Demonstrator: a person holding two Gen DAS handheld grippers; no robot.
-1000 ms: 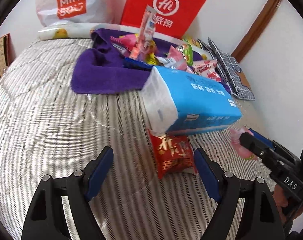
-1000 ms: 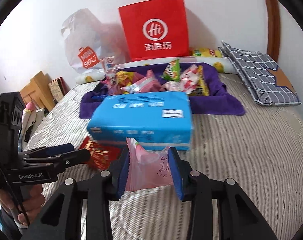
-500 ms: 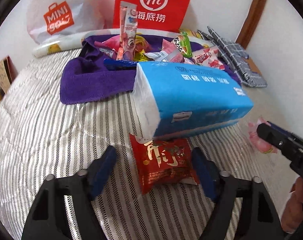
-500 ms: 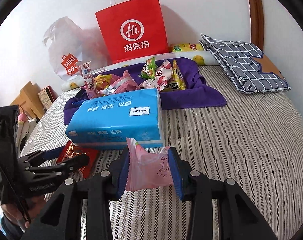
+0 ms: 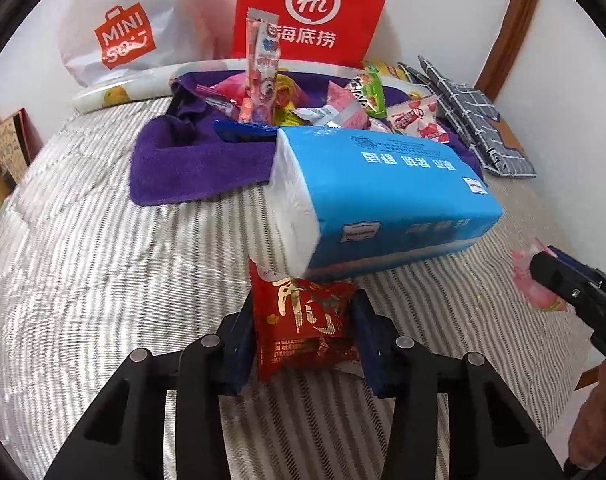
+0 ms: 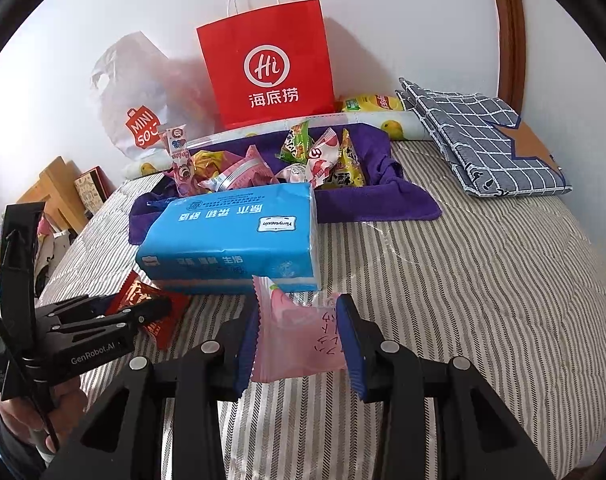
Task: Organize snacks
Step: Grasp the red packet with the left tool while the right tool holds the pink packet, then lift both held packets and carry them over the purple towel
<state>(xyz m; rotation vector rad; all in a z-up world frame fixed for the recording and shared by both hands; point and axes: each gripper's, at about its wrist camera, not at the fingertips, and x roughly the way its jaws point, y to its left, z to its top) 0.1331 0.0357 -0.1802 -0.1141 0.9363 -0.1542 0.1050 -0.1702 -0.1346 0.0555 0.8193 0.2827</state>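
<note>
Fingers of my left gripper (image 5: 303,340) have just been closing and now press both sides of the red snack packet (image 5: 303,320), which lies on the striped bed (image 5: 103,280) with its far end tucked under the blue tissue pack (image 5: 383,200). My right gripper (image 6: 299,340) is clamped on the pink snack packet (image 6: 299,336), just in front of that pack.

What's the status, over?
Left gripper just closed around red snack packet. Right gripper shut on pink packet. Blue tissue pack overlaps the red packet's top.
</note>
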